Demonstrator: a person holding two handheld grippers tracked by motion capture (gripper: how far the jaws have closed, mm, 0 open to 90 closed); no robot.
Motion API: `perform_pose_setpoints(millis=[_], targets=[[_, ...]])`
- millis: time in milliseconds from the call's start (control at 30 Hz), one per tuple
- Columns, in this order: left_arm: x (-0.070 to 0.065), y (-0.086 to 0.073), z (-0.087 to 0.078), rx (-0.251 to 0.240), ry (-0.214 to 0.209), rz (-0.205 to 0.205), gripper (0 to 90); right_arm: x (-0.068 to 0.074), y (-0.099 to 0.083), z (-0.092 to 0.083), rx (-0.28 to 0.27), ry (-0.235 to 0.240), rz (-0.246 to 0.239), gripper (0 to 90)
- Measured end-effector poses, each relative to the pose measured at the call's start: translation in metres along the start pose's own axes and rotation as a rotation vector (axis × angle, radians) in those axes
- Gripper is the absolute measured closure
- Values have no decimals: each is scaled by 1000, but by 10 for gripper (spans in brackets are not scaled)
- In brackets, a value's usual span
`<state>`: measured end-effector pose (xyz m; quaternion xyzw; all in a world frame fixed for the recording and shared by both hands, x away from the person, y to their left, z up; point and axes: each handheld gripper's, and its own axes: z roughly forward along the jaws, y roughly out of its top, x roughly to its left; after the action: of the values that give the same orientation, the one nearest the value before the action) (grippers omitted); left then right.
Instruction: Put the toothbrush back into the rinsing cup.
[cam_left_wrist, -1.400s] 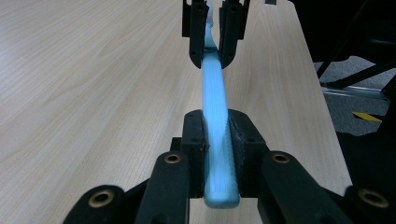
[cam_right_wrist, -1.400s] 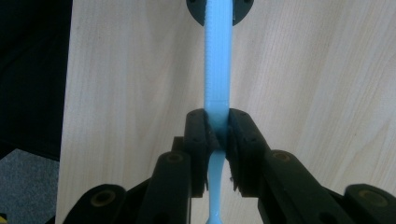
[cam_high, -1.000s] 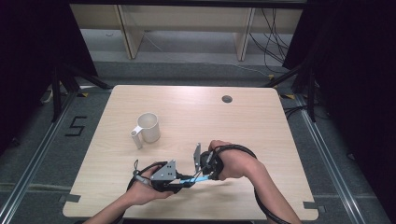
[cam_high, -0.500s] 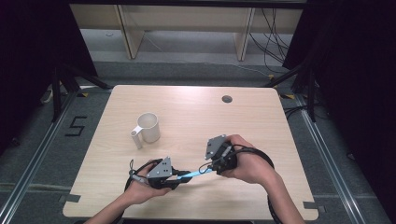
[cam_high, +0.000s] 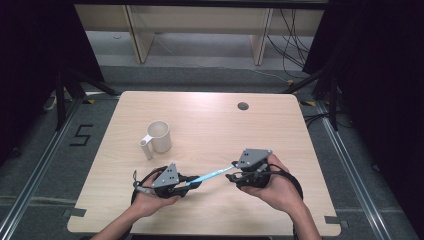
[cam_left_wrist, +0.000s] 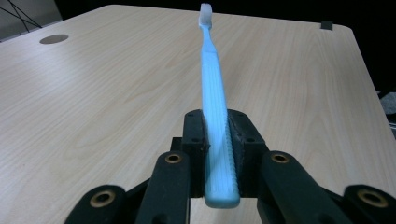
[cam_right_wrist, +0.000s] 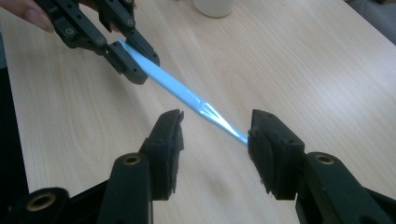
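The left gripper (cam_high: 192, 181) pinches the handle end of a blue toothbrush (cam_high: 210, 175), which juts out over the table (cam_high: 210, 125) toward the right gripper (cam_high: 235, 176). The right gripper's jaws have just been opening and stand spread, the brush head between them, untouched. Held by one end alone, the toothbrush could pivot or slip if that pinch loosens.
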<state>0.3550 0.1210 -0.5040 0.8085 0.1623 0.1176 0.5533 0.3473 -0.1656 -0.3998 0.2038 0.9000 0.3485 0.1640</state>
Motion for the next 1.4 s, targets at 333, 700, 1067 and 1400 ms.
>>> perform_pose_setpoints(millis=[333, 700, 1067, 1400], targets=[[4, 1, -3, -23, 38, -11, 777, 1, -23, 8, -34, 21, 102, 529], [5, 4, -6, -82, 63, -3, 777, 6, -36, 35, -137, 82, 343, 522], [5, 4, -4, -110, 72, -14, 777, 0, -35, 51, -204, 119, 451, 487], [5, 6, -5, -139, 88, -17, 777, 0, -34, 60, -287, 162, 550, 470]])
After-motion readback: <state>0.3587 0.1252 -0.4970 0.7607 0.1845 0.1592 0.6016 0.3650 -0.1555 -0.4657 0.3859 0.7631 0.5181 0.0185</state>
